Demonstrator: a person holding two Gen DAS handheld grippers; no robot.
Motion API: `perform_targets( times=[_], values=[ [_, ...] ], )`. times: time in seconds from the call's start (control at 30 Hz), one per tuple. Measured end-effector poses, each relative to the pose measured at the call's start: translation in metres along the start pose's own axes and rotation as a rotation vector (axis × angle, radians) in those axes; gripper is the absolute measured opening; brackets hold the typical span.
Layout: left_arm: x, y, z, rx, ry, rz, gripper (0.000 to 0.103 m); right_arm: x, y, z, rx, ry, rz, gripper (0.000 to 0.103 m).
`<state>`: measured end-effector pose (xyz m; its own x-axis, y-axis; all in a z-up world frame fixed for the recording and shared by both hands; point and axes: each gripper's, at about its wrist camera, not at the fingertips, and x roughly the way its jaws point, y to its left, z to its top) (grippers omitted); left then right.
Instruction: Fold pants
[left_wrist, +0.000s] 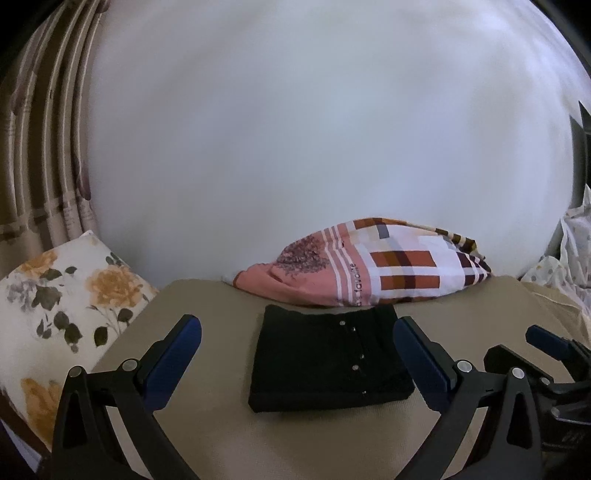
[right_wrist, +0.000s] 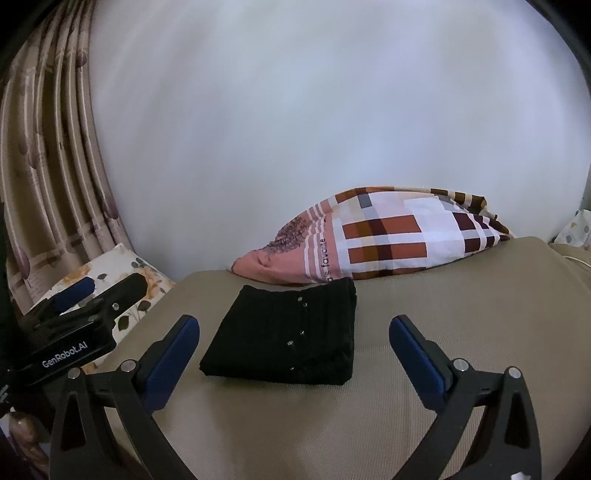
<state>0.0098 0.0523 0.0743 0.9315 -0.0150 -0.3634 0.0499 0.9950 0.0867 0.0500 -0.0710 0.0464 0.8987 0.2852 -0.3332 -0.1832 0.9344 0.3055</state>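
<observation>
Both grippers, left gripper (left_wrist: 297, 330) and right gripper (right_wrist: 294, 328), spread wide, empty, folded black pants (right_wrist: 286, 330) just ahead between them

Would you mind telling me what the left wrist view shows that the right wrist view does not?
Only the left wrist view shows the right claw at its right edge and the dotted fabric behind it. Only the right wrist view shows the left claw, with its GenRobot.AI label. Both show the folded black pants on the tan bed, the plaid pillow, floral cushion and curtain.

Folded black pants (right_wrist: 284, 332) lie beyond the wide-spread right tongs (right_wrist: 293, 332).
</observation>
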Motion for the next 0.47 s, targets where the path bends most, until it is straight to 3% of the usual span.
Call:
perform_targets(
  times=[0.47],
  values=[
    [0.015,0.002,-0.014,-0.050,0.052,-0.009,0.103,0.016,0.002,-0.013,-0.009,0.064,-0.015,0.103]
  ],
)
